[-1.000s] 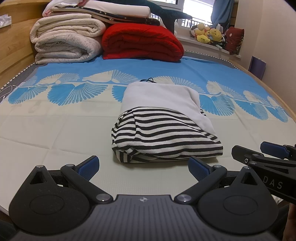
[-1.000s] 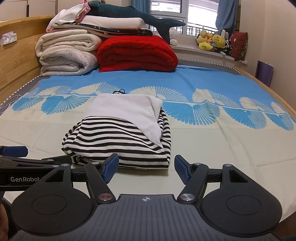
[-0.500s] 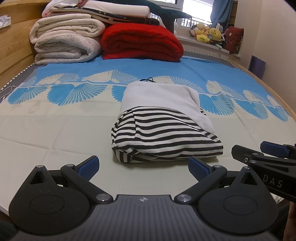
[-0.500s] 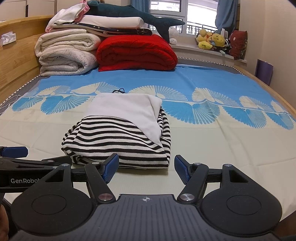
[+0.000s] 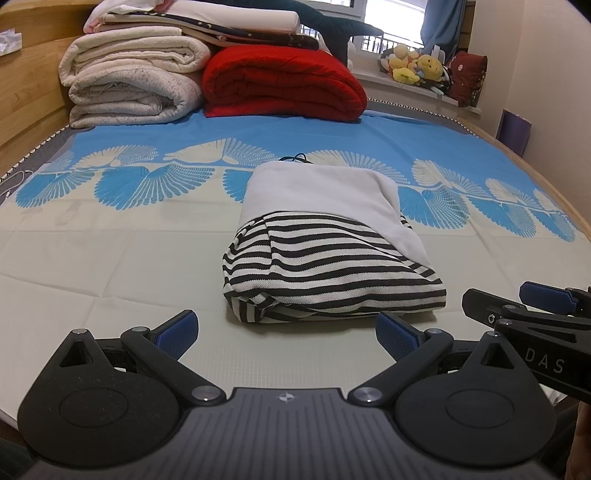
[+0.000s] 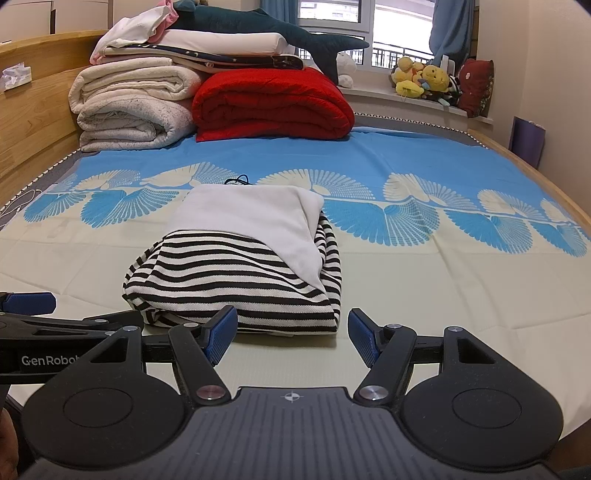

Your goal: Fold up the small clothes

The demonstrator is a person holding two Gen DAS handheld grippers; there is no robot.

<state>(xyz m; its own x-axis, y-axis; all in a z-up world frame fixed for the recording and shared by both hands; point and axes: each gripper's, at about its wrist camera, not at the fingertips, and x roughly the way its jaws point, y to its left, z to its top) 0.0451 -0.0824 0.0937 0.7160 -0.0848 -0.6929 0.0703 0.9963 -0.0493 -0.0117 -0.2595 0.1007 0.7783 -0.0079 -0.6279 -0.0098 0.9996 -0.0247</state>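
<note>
A folded black-and-white striped garment [image 5: 332, 273] [image 6: 236, 277] lies on the bed, with a white cloth [image 5: 321, 192] [image 6: 251, 214] draped over its far half. My left gripper [image 5: 286, 334] is open just short of the bundle's near edge, nothing between its blue pads. My right gripper [image 6: 291, 334] is open too, near the bundle's front right corner, and holds nothing. Each gripper shows at the edge of the other's view: the right gripper [image 5: 532, 310] in the left wrist view, the left gripper [image 6: 44, 314] in the right wrist view.
The bed sheet [image 5: 110, 258] is cream near me and blue with fan prints farther off. Folded white blankets [image 5: 133, 88], a red quilt [image 5: 280, 85] and a plush shark [image 6: 266, 26] are stacked at the headboard. Soft toys [image 6: 424, 79] sit on the windowsill.
</note>
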